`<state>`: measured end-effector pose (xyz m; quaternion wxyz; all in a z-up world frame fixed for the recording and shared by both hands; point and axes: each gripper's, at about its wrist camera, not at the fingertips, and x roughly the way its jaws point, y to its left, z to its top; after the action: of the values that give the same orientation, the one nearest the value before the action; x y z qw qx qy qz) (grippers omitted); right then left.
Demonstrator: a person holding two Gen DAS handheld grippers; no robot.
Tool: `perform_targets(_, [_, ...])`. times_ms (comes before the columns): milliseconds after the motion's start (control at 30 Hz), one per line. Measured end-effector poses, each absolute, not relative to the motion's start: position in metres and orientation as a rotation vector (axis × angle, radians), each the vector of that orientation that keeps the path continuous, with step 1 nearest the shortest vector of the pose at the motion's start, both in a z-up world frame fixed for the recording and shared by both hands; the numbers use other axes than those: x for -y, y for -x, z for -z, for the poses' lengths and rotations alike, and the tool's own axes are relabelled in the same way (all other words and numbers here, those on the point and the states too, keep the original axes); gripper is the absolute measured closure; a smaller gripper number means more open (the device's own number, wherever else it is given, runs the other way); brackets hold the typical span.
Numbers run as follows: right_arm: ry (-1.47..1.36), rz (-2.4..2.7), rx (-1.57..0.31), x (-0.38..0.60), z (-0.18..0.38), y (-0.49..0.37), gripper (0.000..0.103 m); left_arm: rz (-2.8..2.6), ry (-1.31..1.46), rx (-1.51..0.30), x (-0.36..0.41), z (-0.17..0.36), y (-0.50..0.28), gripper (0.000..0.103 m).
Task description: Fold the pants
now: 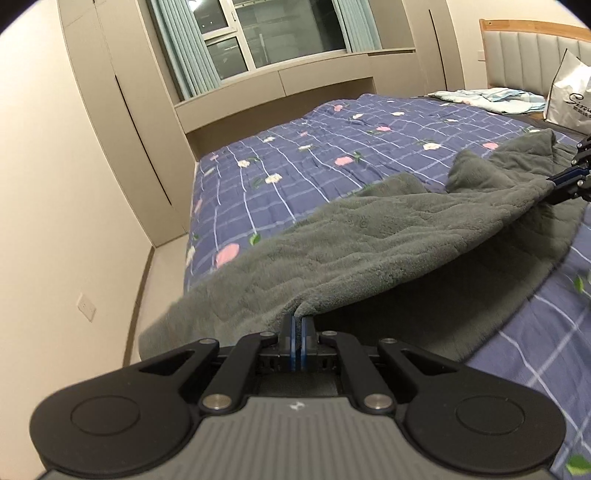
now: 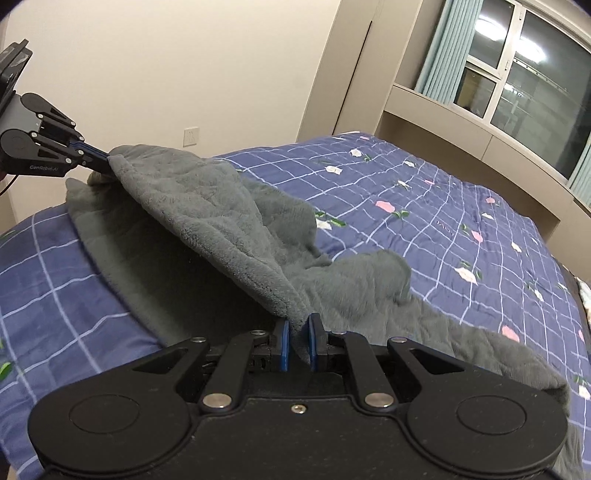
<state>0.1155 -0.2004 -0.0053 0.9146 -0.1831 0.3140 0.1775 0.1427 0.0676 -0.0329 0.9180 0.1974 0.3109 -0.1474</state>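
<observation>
A wide bed (image 1: 332, 155) fills the room, spread with a blue checked quilt (image 2: 424, 206) printed with pink and white flowers, its far side running under a curtained window (image 1: 266, 33) and its head end carrying a white shopping bag (image 1: 569, 96) and some pale blue bedding (image 1: 491, 96). Across the near side of the bed, close to its edge, lie the grey fleece pants (image 1: 369, 236), thick and plush. One layer of them rests flat on the quilt; the upper layer is lifted off it like a tent, stretched taut between two held points. The left gripper (image 1: 297, 325) is clamped tight on the fabric edge at one end, its blue pads all but meeting. The right gripper (image 2: 298, 332) pinches the other end, a thick fold of fleece squeezed between its pads. From the right wrist view, a loose, rumpled part of the pants trails toward the middle of the bed. This looks like the carrying-over stage of a fold: an edge is raised and on its way across the layer beneath. The next move, I would judge, calls for both grippers to travel together, keep the lifted edge taut and level, lay it squarely on the lower layer so the edges match, and only then let go.
</observation>
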Motion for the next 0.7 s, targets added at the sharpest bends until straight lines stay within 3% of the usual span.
perform_targets(700, [0.419, -0.384, -0.735, 0.204, 0.033, -0.091, 0.103, 0.301, -0.363, -0.735, -0.062, 0.062, -0.126, 0.103])
